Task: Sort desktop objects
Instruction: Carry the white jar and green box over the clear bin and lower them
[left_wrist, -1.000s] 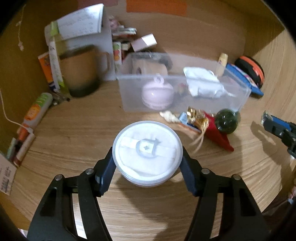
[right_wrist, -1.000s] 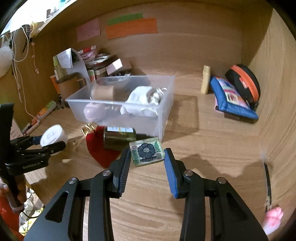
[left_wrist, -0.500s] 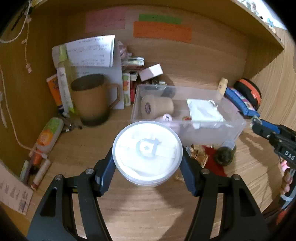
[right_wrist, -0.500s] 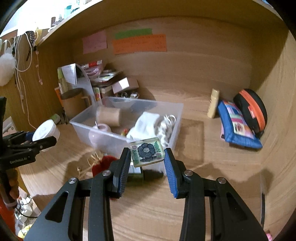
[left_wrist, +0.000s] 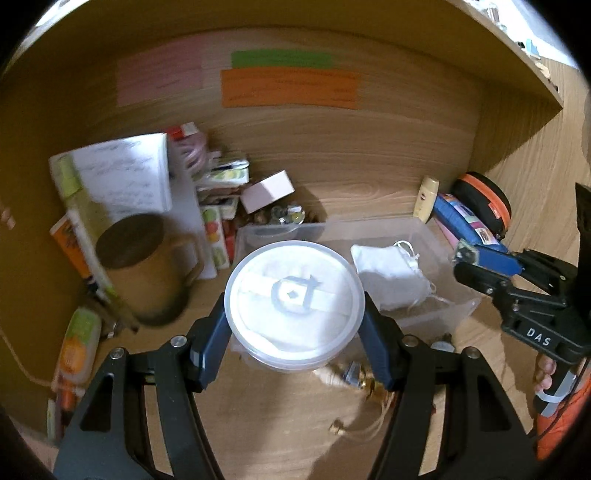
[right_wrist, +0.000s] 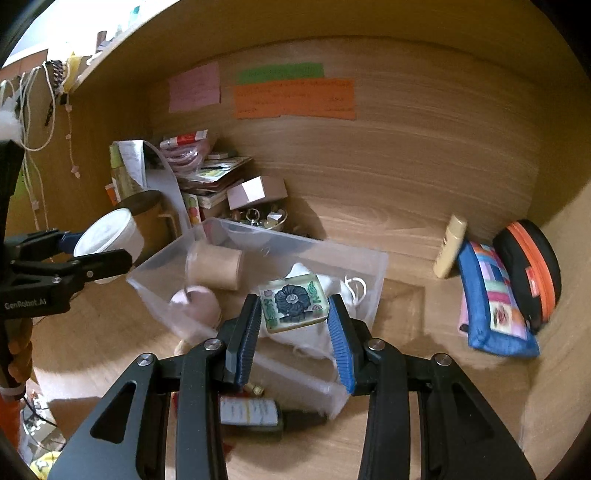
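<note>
Translucent white plastic fills the left wrist view: the left gripper (left_wrist: 294, 334) is clamped on a round lidded tub (left_wrist: 294, 299), held above the desk in front of the clear storage bin (left_wrist: 439, 314), where a white face mask (left_wrist: 391, 275) lies; a brown mug (left_wrist: 142, 266) stands left of the bin. In the right wrist view, the right gripper (right_wrist: 295, 341) pinches a square flower-printed tile (right_wrist: 293, 302) between its blue pads, above the bin's near side, over the mask.
</note>
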